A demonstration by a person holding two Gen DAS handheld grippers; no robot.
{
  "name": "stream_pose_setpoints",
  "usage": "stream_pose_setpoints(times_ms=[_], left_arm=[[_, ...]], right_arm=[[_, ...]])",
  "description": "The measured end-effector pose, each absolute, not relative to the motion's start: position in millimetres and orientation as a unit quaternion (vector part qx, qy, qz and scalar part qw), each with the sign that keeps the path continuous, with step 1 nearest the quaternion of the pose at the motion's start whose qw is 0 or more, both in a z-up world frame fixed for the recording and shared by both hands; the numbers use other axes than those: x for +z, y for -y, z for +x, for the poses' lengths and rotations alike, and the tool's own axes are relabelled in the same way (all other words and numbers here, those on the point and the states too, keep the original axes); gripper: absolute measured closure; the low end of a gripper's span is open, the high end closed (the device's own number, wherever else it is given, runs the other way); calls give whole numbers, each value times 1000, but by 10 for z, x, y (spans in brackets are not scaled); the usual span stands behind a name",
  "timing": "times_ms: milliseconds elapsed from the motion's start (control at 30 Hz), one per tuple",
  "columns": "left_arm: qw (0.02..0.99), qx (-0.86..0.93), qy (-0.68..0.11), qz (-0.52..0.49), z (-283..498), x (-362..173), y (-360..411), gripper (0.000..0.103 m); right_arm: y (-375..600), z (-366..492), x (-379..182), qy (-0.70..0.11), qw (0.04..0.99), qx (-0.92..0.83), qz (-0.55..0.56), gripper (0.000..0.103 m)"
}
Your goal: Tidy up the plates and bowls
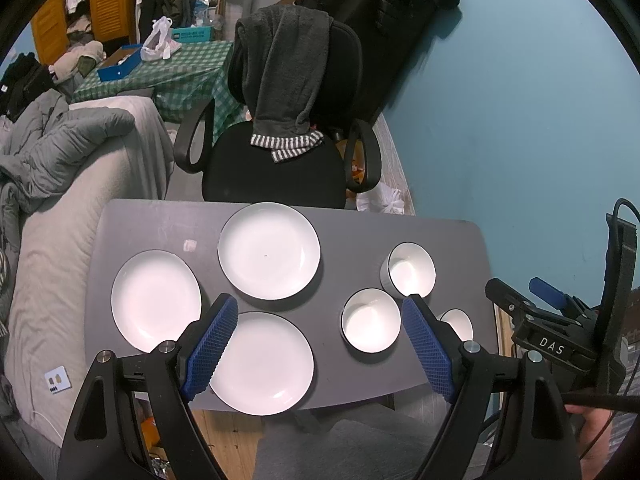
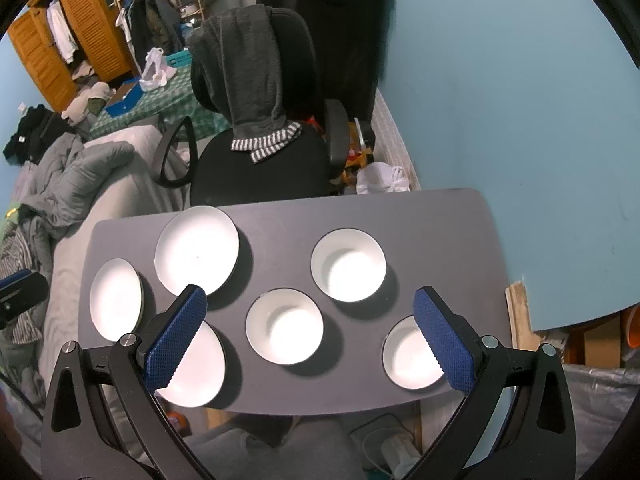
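Both your grippers hover with jaws spread wide, holding nothing. Your left gripper [image 1: 316, 344] has the near round white ceramic plate [image 1: 262, 364] just ahead between its jaws; your right gripper [image 2: 310, 334] frames the middle white ceramic bowl [image 2: 284, 327], so each arm is nearer its own stack.

Near bowl [image 1: 456, 324] half behind claw finger [image 1: 428, 344].

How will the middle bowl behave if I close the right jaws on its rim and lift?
The middle bowl looks glazed and glossy, so the rim may slip against the pads. It seems rigid ceramic, probably heavy for its size and likely to chip if dropped. Gripped on one side, it may tilt. The right gripper is open and holds nothing.
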State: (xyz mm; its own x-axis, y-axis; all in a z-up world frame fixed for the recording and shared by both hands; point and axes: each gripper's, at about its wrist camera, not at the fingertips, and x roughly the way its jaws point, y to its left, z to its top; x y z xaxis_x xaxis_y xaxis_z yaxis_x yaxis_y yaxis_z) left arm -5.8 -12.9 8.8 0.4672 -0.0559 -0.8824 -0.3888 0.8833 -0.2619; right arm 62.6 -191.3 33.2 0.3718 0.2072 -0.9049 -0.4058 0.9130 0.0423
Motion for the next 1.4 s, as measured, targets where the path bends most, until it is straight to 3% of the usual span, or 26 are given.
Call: stream_pose_setpoints(times_ms=[1400], left_arm=[[784, 200, -514, -285, -912, -486, -563, 18]], right_arm=[[632, 236, 55, -517, 760, 345, -191, 1]])
